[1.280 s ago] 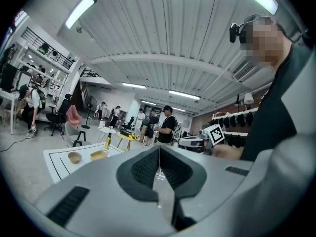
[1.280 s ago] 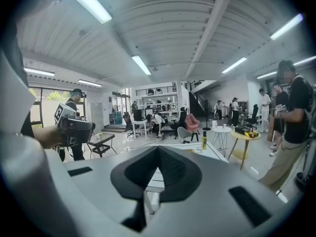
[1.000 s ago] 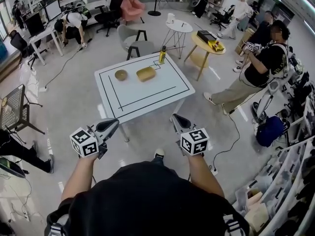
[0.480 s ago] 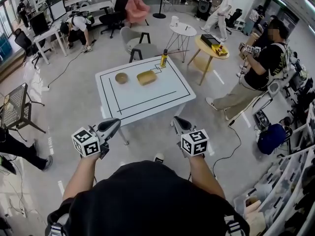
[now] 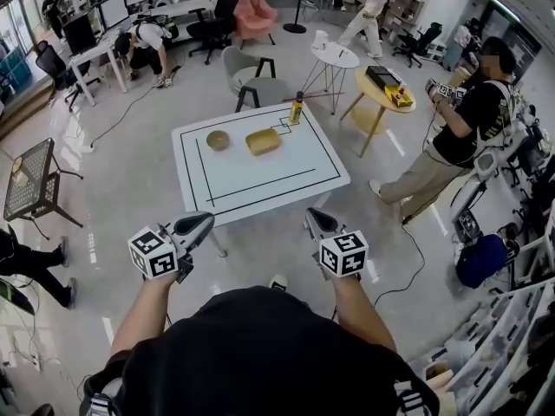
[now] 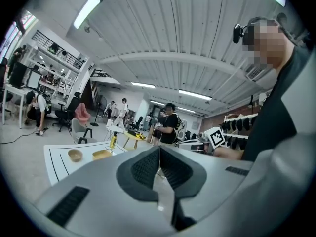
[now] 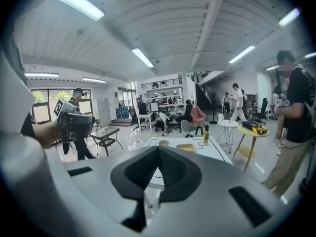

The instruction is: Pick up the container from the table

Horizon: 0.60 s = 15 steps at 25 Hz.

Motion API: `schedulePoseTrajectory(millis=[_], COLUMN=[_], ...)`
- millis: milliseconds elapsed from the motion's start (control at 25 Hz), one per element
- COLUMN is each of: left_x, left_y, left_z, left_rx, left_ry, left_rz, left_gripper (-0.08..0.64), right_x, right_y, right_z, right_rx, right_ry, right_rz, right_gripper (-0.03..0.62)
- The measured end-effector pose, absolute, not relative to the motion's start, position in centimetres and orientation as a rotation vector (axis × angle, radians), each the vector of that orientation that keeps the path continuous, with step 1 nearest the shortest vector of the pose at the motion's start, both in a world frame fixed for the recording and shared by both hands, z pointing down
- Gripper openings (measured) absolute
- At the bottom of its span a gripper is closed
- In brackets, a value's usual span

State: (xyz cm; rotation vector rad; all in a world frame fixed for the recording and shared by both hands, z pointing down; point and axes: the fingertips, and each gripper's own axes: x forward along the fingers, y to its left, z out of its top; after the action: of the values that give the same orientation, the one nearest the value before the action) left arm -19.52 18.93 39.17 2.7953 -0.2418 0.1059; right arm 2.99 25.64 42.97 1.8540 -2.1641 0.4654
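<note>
A tan oblong container [image 5: 263, 141] lies on the far half of a white table [image 5: 286, 176] marked with black lines. A small round bowl [image 5: 218, 139] sits to its left and a yellow bottle [image 5: 297, 108] stands at the far edge. Both grippers hover short of the table's near edge, over the floor. My left gripper [image 5: 205, 219] and right gripper [image 5: 310, 215] are shut and hold nothing. In the left gripper view the shut left gripper [image 6: 159, 150] points past the container [image 6: 102, 154]. In the right gripper view the container [image 7: 186, 147] shows just above the shut right gripper [image 7: 158, 150].
A person in black [image 5: 468, 120] stands right of the table. A yellow round side table [image 5: 381, 89], a white round table [image 5: 336, 56] and a grey chair [image 5: 256, 85] stand behind it. A black mesh table [image 5: 35, 176] is at left.
The table has drawn nearer and sits lower in the head view. Both grippers have come forward with the person and stay shut. People at the back have walked on.
</note>
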Motion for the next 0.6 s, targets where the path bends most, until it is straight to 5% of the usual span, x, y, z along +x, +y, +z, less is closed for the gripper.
schedulePoseTrajectory(millis=[600], left_x=[-16.2], left_y=[14.9], left_z=[40.6], left_rx=[2.762], left_ry=[-0.309], left_rz=[0.114], left_gripper=[0.011], right_x=[6.5], right_y=[20.7], right_z=[44.4], right_rx=[1.785], right_ry=[-2.194], right_rz=[0.489], right_gripper=[0.006])
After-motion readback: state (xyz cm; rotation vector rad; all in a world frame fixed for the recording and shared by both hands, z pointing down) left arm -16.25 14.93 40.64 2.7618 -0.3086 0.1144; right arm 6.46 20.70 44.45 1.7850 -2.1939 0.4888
